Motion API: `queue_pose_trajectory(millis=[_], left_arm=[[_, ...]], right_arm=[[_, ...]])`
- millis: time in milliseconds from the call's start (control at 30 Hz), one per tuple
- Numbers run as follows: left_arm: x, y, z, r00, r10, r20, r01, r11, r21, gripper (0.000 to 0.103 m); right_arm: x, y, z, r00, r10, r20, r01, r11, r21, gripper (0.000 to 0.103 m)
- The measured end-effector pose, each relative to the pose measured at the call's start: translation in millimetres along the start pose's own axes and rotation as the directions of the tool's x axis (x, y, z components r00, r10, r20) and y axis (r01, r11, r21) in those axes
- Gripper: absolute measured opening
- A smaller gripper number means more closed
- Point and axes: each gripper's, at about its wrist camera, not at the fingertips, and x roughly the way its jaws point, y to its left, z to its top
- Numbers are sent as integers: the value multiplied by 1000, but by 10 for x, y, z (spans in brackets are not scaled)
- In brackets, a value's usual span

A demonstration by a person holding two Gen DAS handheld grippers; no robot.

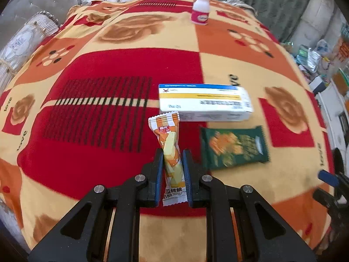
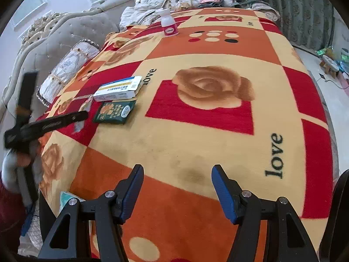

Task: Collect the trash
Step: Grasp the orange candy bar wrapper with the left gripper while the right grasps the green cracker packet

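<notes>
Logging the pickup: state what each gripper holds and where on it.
The left gripper is shut on the orange snack wrapper, clamped across its lower half, upper end sticking out. The right gripper is open and holds nothing.

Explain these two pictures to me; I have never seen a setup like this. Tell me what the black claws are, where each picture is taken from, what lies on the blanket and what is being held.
There is no robot here: a person holds a hand-operated gripper in each hand, and a wide-angle camera on each looks along its two blue-padded jaws. One picture comes from the left gripper, the other from the right gripper.

Both look down on a bed covered by a red, orange and cream rose-patterned blanket. On it lie a white cardboard box with blue and yellow stripes, a dark green snack packet and, farther off, an upright small white bottle with a pink label.

The left gripper's jaws are shut on an orange and white snack wrapper. The right gripper's jaws stand open with nothing between them.
</notes>
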Motion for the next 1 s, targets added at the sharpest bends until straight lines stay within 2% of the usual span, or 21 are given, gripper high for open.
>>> queue_pose_trajectory(millis=[133, 200, 267, 333, 433, 533, 633, 800, 867, 1000], left_arm=[[96, -166, 22, 1000, -7, 0, 7, 998, 65, 14], [78, -277, -8, 998, -58, -19, 59, 994, 91, 14], [48, -435, -88, 989, -135, -56, 142, 981, 129, 14], [-11, -632, -210, 971, -218, -99, 232, 958, 169, 14], [-141, -904, -361, 945, -299, -131, 323, 915, 244, 14], [-267, -1032, -396, 926, -353, -134, 377, 884, 276, 14], [-352, -1003, -346, 933, -344, -107, 360, 889, 282, 14], [-362, -682, -264, 961, -271, -62, 278, 933, 228, 14], [-355, -518, -257, 971, -235, -46, 240, 951, 195, 14], [-358, -341, -285, 979, -201, -27, 203, 966, 160, 14]], right_arm=[[8, 21, 17, 1000, -10, -8, 10, 1000, -8, 62], [5, 16, 30, 1000, -16, -9, 16, 1000, -8, 62], [-9, -7, 44, 1000, -24, -5, 24, 1000, -3, 63], [-27, -43, 55, 1000, -29, -1, 29, 1000, 7, 63], [-50, -133, 79, 999, -44, 5, 44, 999, 30, 63], [-53, -211, 100, 999, -53, 3, 53, 996, 66, 63], [-24, -213, 132, 1000, -24, 2, 23, 995, 101, 64], [149, -9, 247, 1000, 11, 4, -11, 995, 99, 65], [281, 79, 314, 1000, 10, -4, -10, 995, 99, 65], [529, 216, 442, 1000, -6, -18, 8, 995, 101, 66]])
